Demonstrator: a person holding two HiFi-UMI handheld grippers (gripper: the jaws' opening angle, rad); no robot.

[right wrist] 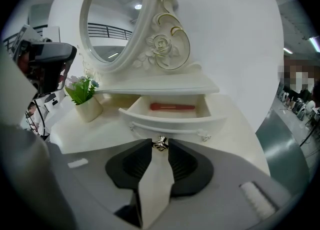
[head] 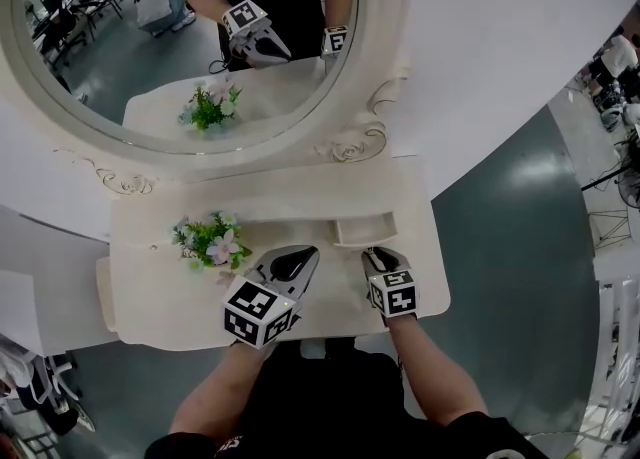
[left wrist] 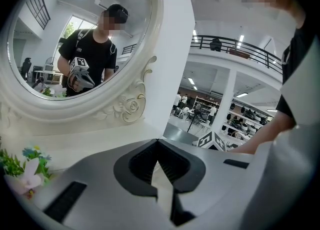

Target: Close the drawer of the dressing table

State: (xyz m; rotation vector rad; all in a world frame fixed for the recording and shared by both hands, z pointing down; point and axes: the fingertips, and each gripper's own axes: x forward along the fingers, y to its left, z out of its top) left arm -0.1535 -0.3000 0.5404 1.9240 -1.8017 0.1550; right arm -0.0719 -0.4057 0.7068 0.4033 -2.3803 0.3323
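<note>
One white curved-front drawer (right wrist: 170,118) is standing open, unpushed, while the right gripper (right wrist: 160,147) is pinching its silver metal knob (right wrist: 160,143) between part-closed jaws.

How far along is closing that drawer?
Nothing closed yet: the drawer stands pulled out, a red item inside. In hand: the right tongs pinch its knob. Remaining: pushing it in. The left tongs are shut, empty.

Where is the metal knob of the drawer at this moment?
In the right gripper view, the knob sits at the front middle of the open drawer, between the jaw tips of the right gripper.
</note>
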